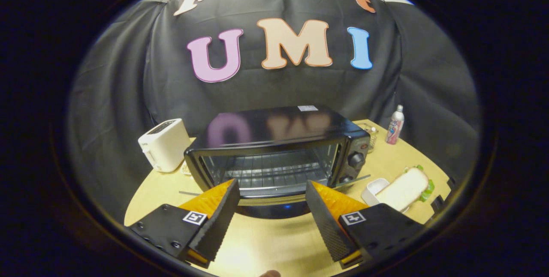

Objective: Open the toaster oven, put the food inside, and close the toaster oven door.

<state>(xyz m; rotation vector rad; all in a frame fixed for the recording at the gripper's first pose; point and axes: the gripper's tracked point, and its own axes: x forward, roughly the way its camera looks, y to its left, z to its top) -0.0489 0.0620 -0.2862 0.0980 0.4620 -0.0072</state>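
The gripper (272,202) is seen with its two fingers spread wide apart, nothing held between them, above a pale wooden worktop (266,242).

Just ahead of the fingers, a black toaster oven with a glossy top (279,148) is found standing on the worktop. Its glass door (270,206) is seen lowered, hanging open toward the gripper, its front edge lying between the two fingertips. The wire rack (266,174) inside is exposed. Two round black knobs (355,160) are noted on the oven's panel, ahead and to the right of the fingers.

To the right of the right finger, a sandwich of white bread with green lettuce (405,189) is observed resting across a small white rectangular dish (372,189), near the oven's right side and apart from it.

Beyond the left finger, to the oven's left, a white pop-up toaster (165,144) is set on the worktop. Farther off to the right, beyond the oven, a small bottle with a white cap and pink label (395,125) stands upright.
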